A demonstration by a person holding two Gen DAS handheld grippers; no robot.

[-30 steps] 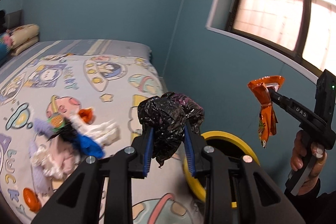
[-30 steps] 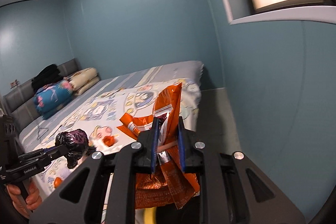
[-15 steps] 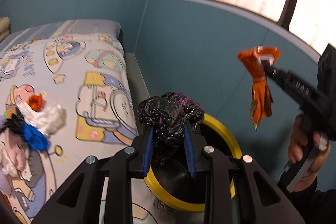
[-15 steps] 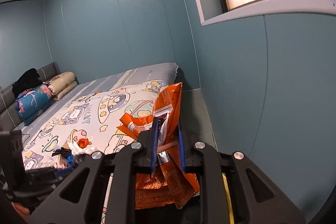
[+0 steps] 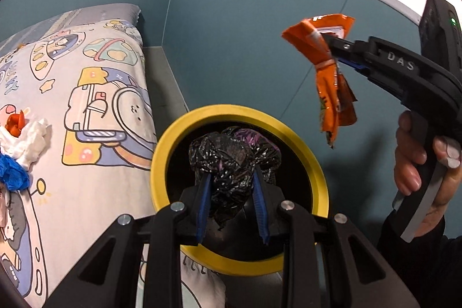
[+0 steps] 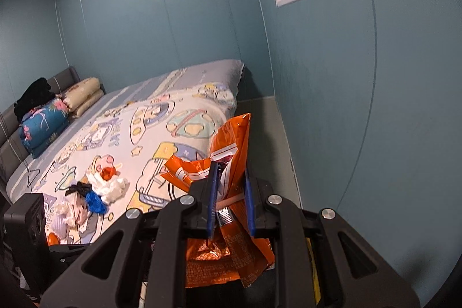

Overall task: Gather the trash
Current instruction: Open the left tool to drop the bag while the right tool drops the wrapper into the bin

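Right now the yellow-rimmed bin (image 5: pixel 319 181) sits beside the bed (image 5: pixel 95 82), its mouth directly under the left gripper (image 5: pixel 232 192), fingers clamped on the crumpled black bag (image 5: pixel 231 160). Right gripper (image 5: pixel 332 48), at 2 o'clock, pinches the orange wrapper (image 5: pixel 332 94) off-rim, so left drops 1st.

- Crumpled bag (image 5: pixel 234 160) between the left gripper (image 5: pixel 232 186) pads, over the mouth of the bin (image 5: pixel 173 140)
- Bin on the floor just right of the bed (image 5: pixel 95 88), between bed and wall
- Snack wrapper (image 5: pixel 332 82) pinched in the right gripper (image 5: pixel 332 48), up and right of the bin
- Heap of trash (image 6: pixel 98 192) on the bed, left of the bin
- Pillows (image 6: pixel 83 97) at the bed's far end
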